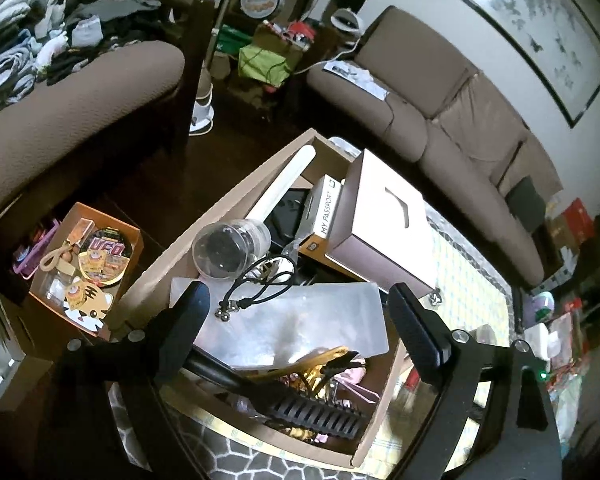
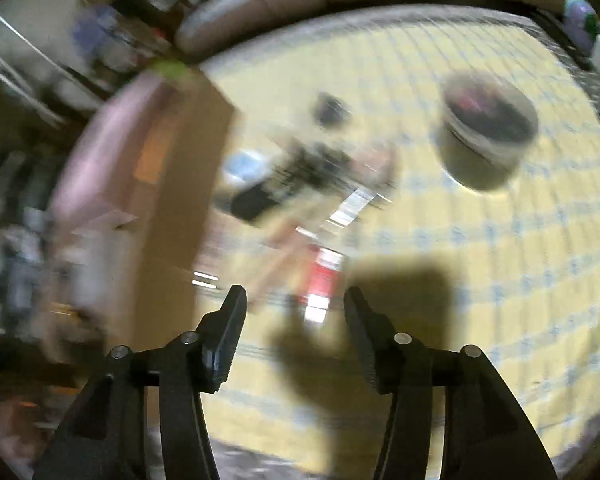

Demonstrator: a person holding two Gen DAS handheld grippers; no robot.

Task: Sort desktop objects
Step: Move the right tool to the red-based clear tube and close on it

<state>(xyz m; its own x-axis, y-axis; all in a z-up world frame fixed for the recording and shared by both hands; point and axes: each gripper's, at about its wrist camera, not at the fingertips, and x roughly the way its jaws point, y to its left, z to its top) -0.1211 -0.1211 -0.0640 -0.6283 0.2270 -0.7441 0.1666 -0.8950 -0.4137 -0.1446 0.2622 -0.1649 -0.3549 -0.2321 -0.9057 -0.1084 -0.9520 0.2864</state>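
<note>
The left gripper (image 1: 300, 312) hangs with its jaws spread wide and empty over a long tan cardboard box (image 1: 236, 196) crammed with clutter. On top lies a frosted, translucent plastic sheet (image 1: 300, 320), with a thin black looped cord (image 1: 256, 284) draped across it. Beside these sit a clear round plastic jar (image 1: 228, 248) with dark contents, a white cylindrical tube (image 1: 284, 180), a white "MY PASSPORT" carton (image 1: 324, 208) and a pale pink flat box (image 1: 384, 220). A ridged black bar (image 1: 300, 404) crosses the near end. On the dark floor stands a smaller orange box (image 1: 88, 264) of snack packets.

The right gripper (image 2: 296, 300) also has its jaws parted, holding nothing, above a bench under a yellow checked cloth (image 2: 500, 260). That view is badly blurred; a dark round tub (image 2: 488, 132) stands well apart from a tall tan box (image 2: 180, 200).
</note>
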